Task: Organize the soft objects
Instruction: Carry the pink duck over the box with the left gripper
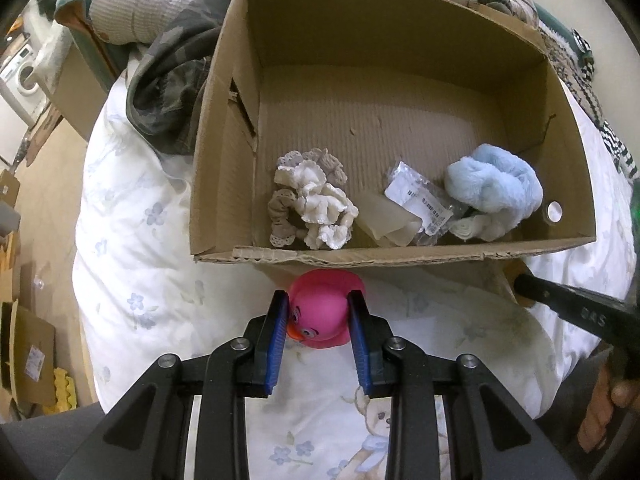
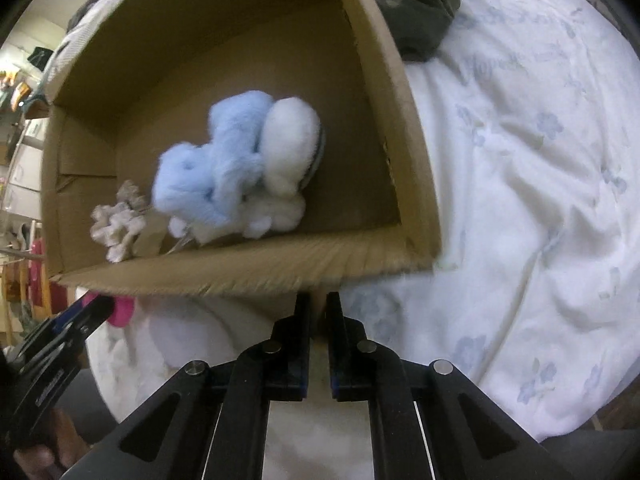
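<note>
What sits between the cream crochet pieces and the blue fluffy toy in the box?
In the left wrist view, a translucent pad and a clear labelled packet lie between the crochet pieces and the blue fluffy toy.

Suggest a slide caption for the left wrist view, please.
Left gripper clamps a pink rubber duck just outside the cardboard box.

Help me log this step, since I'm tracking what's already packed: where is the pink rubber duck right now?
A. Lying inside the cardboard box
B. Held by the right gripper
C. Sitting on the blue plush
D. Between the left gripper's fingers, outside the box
D: in the left wrist view the pink rubber duck sits clamped in the left gripper, on the near side of the cardboard box, over the white bedding.
</note>
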The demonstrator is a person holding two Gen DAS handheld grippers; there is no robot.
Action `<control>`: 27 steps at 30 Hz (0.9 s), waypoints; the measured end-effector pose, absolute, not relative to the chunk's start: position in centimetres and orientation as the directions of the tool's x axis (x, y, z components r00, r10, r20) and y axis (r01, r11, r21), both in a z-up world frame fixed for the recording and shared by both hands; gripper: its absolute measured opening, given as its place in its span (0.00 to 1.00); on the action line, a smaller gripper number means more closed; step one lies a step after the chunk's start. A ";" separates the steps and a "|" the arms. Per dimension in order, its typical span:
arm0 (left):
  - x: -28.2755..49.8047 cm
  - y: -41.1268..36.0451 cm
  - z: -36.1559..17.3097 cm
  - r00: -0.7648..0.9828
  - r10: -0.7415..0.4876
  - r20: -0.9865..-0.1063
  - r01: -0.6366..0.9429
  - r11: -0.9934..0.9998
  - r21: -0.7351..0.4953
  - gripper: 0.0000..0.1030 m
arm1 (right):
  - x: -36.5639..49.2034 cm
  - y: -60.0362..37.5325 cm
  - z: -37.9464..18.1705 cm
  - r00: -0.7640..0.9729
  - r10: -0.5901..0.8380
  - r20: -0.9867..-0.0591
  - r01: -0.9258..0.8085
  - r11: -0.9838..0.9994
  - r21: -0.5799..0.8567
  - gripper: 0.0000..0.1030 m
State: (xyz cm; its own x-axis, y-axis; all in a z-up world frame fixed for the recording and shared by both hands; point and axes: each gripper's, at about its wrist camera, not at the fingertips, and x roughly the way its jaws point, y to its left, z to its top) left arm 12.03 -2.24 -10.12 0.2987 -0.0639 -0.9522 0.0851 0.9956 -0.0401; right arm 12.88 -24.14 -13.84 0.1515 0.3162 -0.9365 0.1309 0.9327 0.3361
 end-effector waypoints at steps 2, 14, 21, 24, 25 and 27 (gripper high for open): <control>11.6 -2.0 -10.0 0.304 -0.064 -0.951 0.084 0.996 -0.040 0.26 | 12.2 -24.0 -13.2 0.160 0.338 -0.927 0.121 0.926 0.359 0.09; 9.0 -1.2 -6.8 0.359 -0.059 -0.932 0.069 0.997 -0.036 0.26 | 9.7 -21.8 -9.3 0.210 0.428 -0.879 0.046 0.894 0.446 0.09; 8.2 -1.1 -2.0 0.449 -0.086 -0.889 0.104 0.994 -0.044 0.26 | 10.1 -22.2 -5.6 0.224 0.485 -0.845 -0.050 0.872 0.487 0.09; 9.1 -1.5 -0.3 0.487 -0.096 -0.868 0.119 0.992 -0.043 0.26 | 10.6 -22.3 -3.9 0.257 0.508 -0.822 -0.086 0.860 0.504 0.09; 9.4 -1.7 0.2 0.499 -0.096 -0.861 0.121 0.992 -0.041 0.26 | 10.9 -22.2 -3.4 0.270 0.512 -0.815 -0.096 0.857 0.507 0.09; 10.3 -1.9 1.2 0.518 -0.102 -0.849 0.127 0.991 -0.041 0.26 | 11.6 -22.2 -2.3 0.298 0.518 -0.802 -0.117 0.853 0.508 0.09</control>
